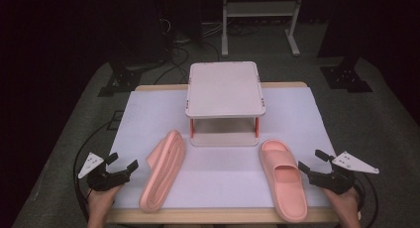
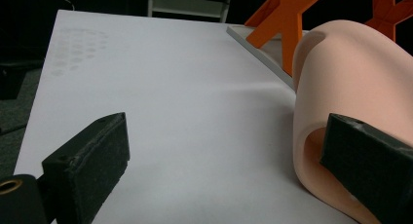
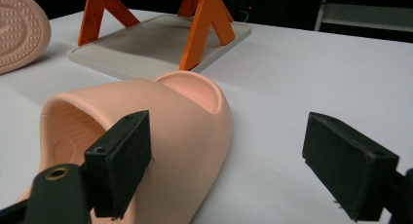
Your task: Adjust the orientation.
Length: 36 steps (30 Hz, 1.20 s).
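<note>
nothing looked done yet: both slippers lay on the white worktop (image 1: 297, 114) in front of the small two-tier rack (image 1: 225, 89), and both of the rack's shelves were bare. the left slipper (image 1: 163, 169) was tipped on its side, sole outward, its toe end near the rack's lower tray, well apart from the right slipper (image 1: 282, 179), which sat upright, sole down, just beside the rack's front right corner. the left hand-held gripper (image 1: 124, 166) was at the worktop's left edge, jaws spread wide with nothing between them; in the left gripper view the side-lying slipper (image 2: 350, 87) was just behind the right-side jaw, not clamped. the right hand-held gripper (image 1: 313, 164) sat at the right edge next to the upright slipper (image 3: 160, 126), jaws also wide apart and empty, one jaw in front of the strap, no grip. orange legs (image 3: 204, 24) of the rack showed beyond. judged as the very start: likely still to do were grasping each slipper, lifting it and setting the pair on the rack; the left one probably needed righting first. neither had been picked up so far.
</note>
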{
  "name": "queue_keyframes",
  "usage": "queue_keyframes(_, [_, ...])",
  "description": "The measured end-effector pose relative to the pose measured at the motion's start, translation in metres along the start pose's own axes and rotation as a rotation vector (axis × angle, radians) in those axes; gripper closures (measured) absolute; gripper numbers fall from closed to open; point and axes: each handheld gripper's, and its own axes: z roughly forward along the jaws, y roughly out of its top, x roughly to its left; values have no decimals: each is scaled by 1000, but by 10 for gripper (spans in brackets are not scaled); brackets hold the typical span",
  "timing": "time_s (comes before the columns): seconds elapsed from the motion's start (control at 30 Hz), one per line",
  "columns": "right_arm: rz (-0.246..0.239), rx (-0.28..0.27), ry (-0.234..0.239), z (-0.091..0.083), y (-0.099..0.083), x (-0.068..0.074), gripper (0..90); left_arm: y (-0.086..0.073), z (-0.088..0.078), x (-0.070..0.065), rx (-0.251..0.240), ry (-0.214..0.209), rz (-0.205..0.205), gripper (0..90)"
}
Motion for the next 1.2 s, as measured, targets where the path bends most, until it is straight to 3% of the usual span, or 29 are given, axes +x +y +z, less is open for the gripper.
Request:
queue_keyframes(0.37, [1,-7,1,-2,-1,-2,176,-1,3,-4,19,-10,15,35])
queue_keyframes(0.47, [-6,-16,-1,-3,0,0,175,-2,3,-6,33,-14,40,35])
queue_keyframes(0.7, [-25,-25,2,-2,4,6,171,-2,2,-5,35,-26,45,35])
queue_keyframes(1.2, [-10,-34,19,-1,3,6,166,-2,12,-15,110,-46,119,47])
